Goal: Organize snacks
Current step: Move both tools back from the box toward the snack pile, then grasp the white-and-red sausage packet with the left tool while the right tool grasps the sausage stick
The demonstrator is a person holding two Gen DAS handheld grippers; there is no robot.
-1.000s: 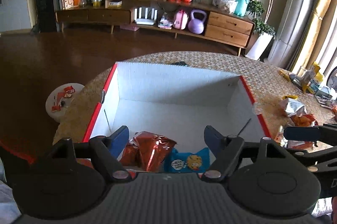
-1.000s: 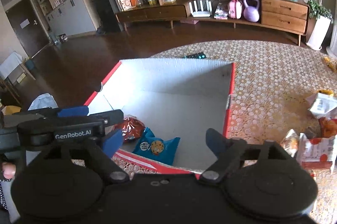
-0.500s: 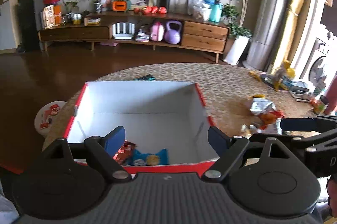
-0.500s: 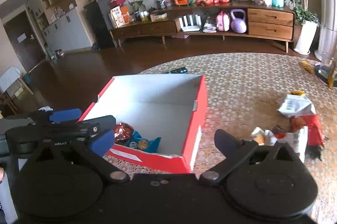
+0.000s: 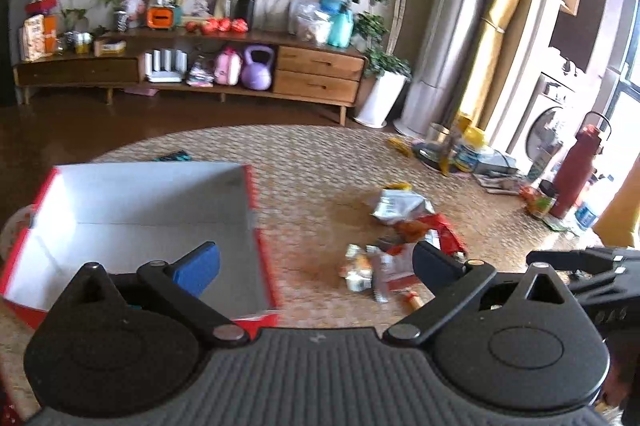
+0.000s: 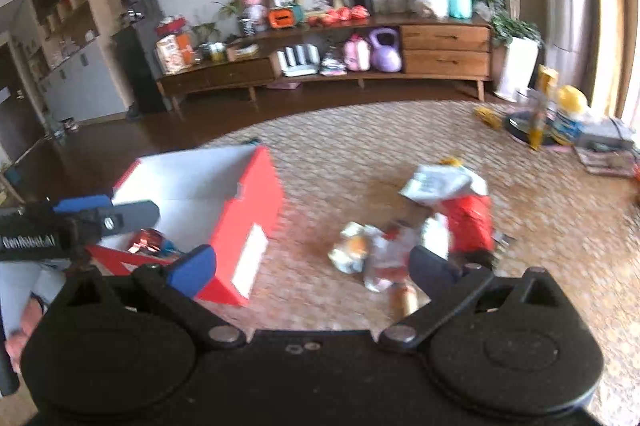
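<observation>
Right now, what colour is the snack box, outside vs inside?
The box is red outside and white inside, clearest in the right wrist view.

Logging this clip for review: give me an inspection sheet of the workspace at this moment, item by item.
Surface: round table under a woven patterned cover.
Job's things: red box, open, white inside, with a red packet and a blue packet in its near corner; loose snack pile on the cover, apart from the box.
Clutter: maroon bottle and mixed items at the table's far right edge.
Grippers: left gripper opening, nothing between its jaws; right gripper open, empty.
Cables: nothing seen.
Surroundings: wooden sideboard with a purple kettlebell; potted plant.
</observation>
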